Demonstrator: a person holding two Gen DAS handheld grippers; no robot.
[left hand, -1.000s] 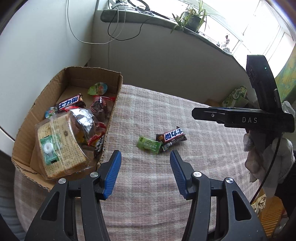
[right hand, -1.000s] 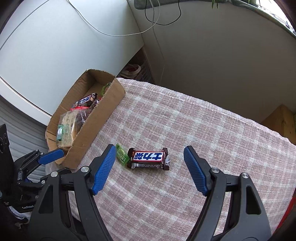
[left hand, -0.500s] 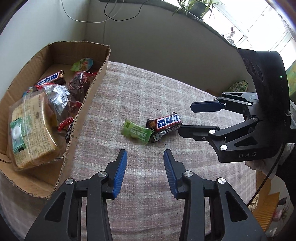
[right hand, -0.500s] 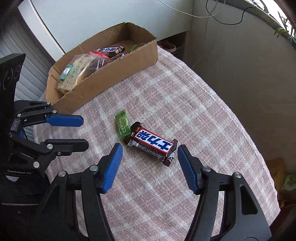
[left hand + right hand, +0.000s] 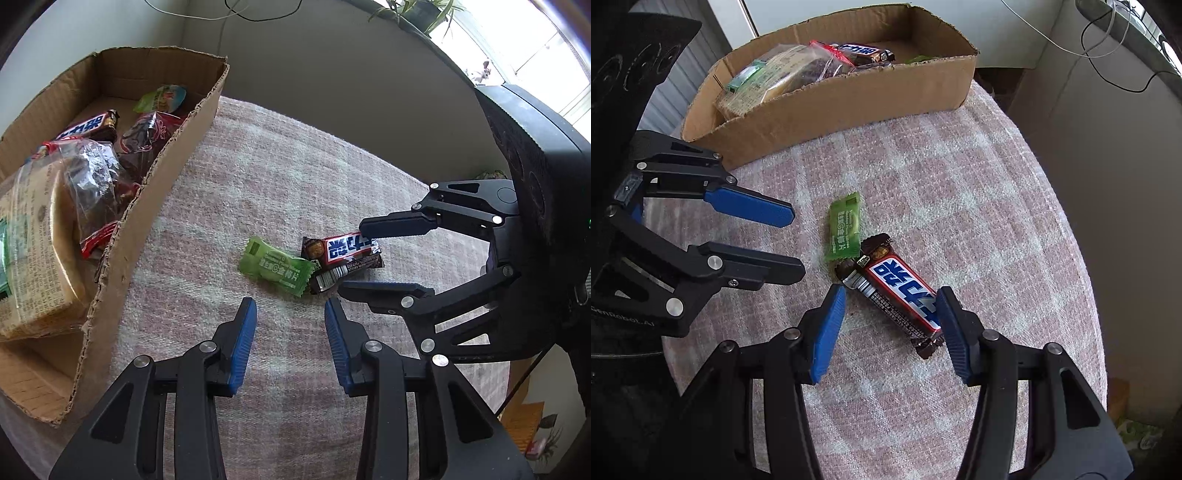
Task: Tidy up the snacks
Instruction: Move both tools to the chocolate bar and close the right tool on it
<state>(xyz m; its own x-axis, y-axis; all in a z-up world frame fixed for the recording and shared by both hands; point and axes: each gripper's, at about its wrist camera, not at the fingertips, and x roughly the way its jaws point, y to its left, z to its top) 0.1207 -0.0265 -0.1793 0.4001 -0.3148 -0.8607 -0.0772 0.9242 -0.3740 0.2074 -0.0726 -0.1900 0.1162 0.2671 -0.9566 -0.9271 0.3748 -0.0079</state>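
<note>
A Snickers bar point(image 5: 900, 291) and a green candy packet point(image 5: 844, 229) lie touching on the checked tablecloth point(image 5: 960, 177). My right gripper point(image 5: 891, 297) is open, its jaws on either side of the bar's near end. In the left wrist view the bar point(image 5: 343, 254) and green packet point(image 5: 275, 266) lie just ahead of my open left gripper point(image 5: 290, 310), with the right gripper point(image 5: 360, 254) around the bar. The cardboard box point(image 5: 155, 173) at the left holds several snacks, including a bread pack point(image 5: 33, 240); it also shows in the right wrist view point(image 5: 849, 99).
The left gripper point(image 5: 792, 240) comes in from the left in the right wrist view, close to the green packet. A grey wall point(image 5: 332, 74) runs behind the table, with a plant point(image 5: 417, 11) on the sill. Cables point(image 5: 1108, 40) hang on the wall.
Both grippers have closed in on the two snacks. The right gripper has come down so its jaws straddle the Snickers bar and narrowed. The left gripper has moved nearer the green packet.
</note>
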